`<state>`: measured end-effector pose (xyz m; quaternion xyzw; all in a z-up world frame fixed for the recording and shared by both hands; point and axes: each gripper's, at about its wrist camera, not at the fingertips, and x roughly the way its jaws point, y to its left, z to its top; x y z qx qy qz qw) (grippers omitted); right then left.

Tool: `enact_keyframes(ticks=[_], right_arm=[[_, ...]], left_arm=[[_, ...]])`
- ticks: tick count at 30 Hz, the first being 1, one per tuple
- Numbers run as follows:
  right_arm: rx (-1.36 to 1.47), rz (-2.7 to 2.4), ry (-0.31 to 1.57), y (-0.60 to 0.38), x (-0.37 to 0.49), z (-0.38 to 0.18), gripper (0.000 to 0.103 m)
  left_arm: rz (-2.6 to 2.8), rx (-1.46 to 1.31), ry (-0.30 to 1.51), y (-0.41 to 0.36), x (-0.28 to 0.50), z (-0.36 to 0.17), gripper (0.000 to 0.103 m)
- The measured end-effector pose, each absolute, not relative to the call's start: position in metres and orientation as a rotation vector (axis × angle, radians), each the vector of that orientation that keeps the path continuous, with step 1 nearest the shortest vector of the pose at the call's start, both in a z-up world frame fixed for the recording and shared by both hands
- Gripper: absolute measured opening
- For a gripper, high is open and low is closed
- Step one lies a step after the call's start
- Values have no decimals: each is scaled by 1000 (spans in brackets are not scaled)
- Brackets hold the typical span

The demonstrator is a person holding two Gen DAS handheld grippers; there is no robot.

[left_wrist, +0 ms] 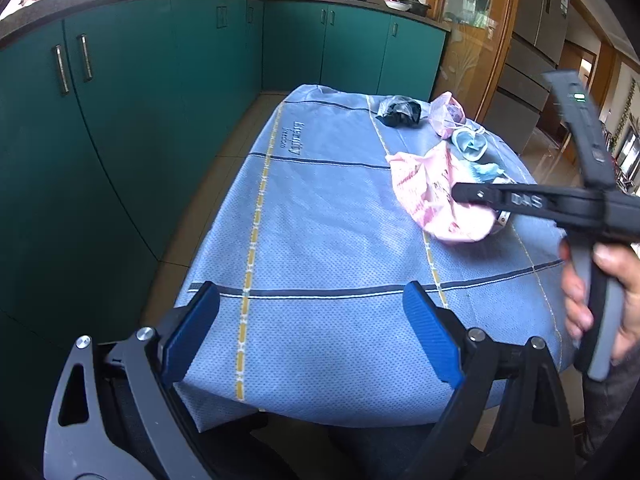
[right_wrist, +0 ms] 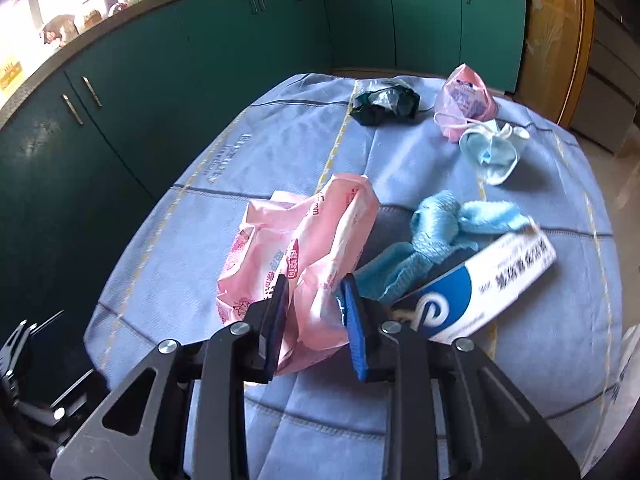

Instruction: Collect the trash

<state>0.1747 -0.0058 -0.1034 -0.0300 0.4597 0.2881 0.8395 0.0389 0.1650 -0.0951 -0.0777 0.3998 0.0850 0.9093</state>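
A pink plastic wrapper [right_wrist: 296, 256] lies crumpled on the blue tablecloth [right_wrist: 208, 240]. My right gripper [right_wrist: 312, 304] is shut on its near end; the same wrapper shows in the left wrist view [left_wrist: 428, 196], with the right gripper's finger [left_wrist: 500, 196] over it. My left gripper [left_wrist: 312, 336] is open and empty above the table's near edge. Other trash on the cloth: a blue cloth strip [right_wrist: 436, 240], a white and blue box [right_wrist: 480, 284], a light blue mask [right_wrist: 488, 152], a small pink bag [right_wrist: 464, 100] and a dark crumpled bag [right_wrist: 384, 104].
Green kitchen cabinets [left_wrist: 120, 120] run along the left and far sides, close to the table. A wooden door frame [left_wrist: 472, 40] and a grey fridge [left_wrist: 536, 40] stand at the far right. Tiled floor [left_wrist: 228, 148] shows between table and cabinets.
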Motion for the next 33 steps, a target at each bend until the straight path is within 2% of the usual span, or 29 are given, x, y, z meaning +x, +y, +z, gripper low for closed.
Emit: enact_keyframes(ticks=[4, 5, 6, 7, 8, 9, 14, 15, 19, 22, 28, 33], right_arm=[[-63, 663, 973, -10, 152, -98, 29], [-71, 681, 973, -11, 146, -97, 34], [-79, 692, 968, -12, 142, -95, 47], [-84, 696, 958, -15, 138, -93, 54], [-94, 688, 931, -19, 135, -89, 67], [-109, 665, 902, -24, 134, -85, 72], [-124, 472, 835, -66, 160, -78, 73], [-110, 452, 843, -75, 169, -81, 77], [-158, 343, 936, -103, 212, -114, 78], [-85, 461, 978, -112, 227, -127, 82], [60, 443, 1059, -104, 245, -132, 82], [-40, 337, 1049, -76, 251, -134, 81]], left_arm=[[162, -155, 838, 160, 45, -100, 93], [160, -154, 844, 158, 47, -101, 93], [158, -152, 847, 157, 48, -102, 93], [156, -151, 849, 156, 49, -103, 93], [155, -150, 851, 156, 50, -103, 93], [156, -149, 852, 155, 50, -104, 93], [159, -156, 859, 156, 54, -106, 93], [158, -158, 862, 156, 55, -107, 93], [151, -154, 866, 154, 60, -109, 93], [151, -146, 865, 153, 63, -109, 93], [158, -151, 881, 151, 70, -112, 93], [148, -123, 884, 143, 72, -110, 93]])
